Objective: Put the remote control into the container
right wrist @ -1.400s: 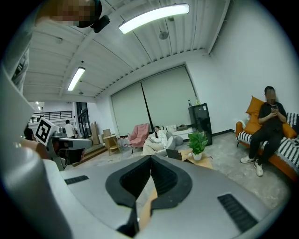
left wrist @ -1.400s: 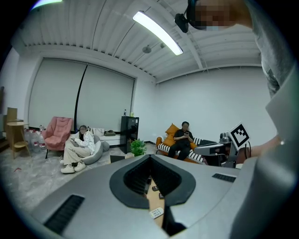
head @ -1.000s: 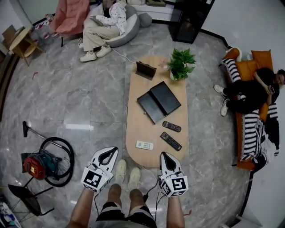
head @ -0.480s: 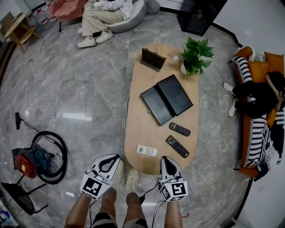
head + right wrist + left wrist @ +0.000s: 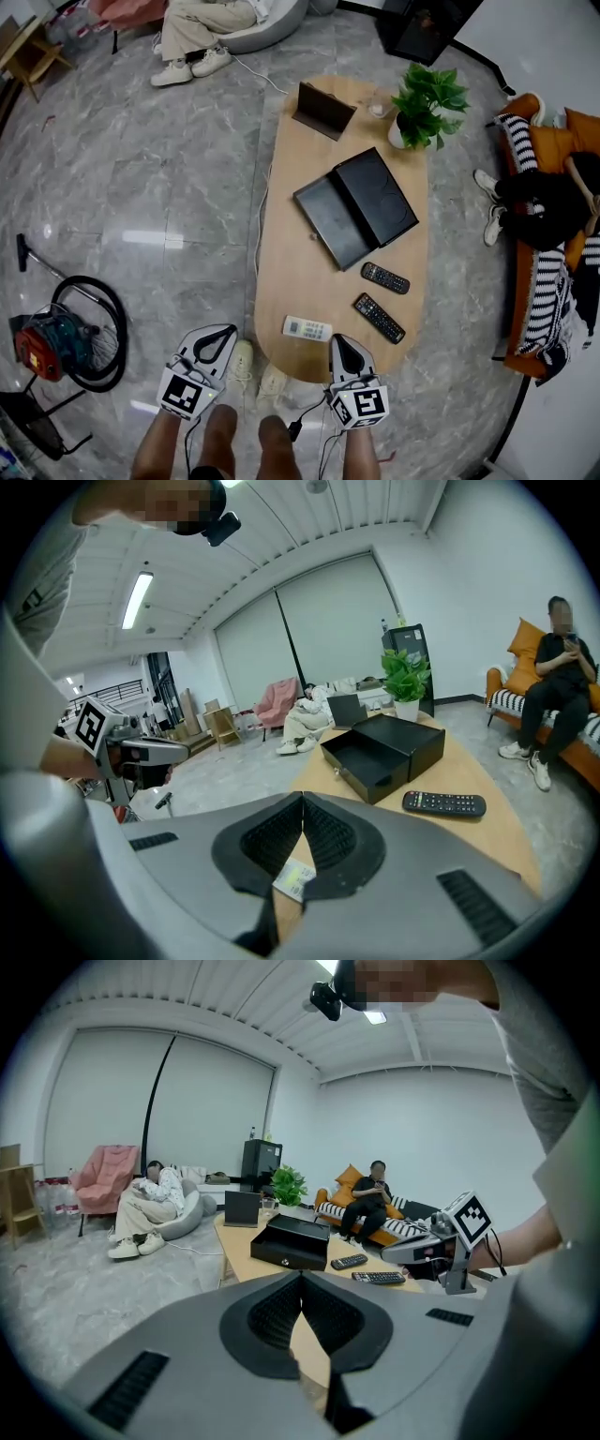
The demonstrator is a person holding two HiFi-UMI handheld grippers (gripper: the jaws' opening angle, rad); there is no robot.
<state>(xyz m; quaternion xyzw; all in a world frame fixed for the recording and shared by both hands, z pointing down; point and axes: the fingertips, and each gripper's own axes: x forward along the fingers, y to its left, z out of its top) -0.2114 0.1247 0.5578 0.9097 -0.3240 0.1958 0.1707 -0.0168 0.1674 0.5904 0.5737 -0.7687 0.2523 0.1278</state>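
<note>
Three remote controls lie on the wooden table (image 5: 286,253): a white remote (image 5: 307,328) at the near end, a black remote (image 5: 379,318) right of it, and a second black remote (image 5: 385,277) just beyond. The container, a black drawer box (image 5: 328,220), stands open mid-table, apart from all three. The left gripper (image 5: 226,331) and right gripper (image 5: 337,340) hover at the near end, jaws fully together and empty. Step in hand: approach. The next move likely requires opening one gripper over a remote; which one cannot be determined.
</note>
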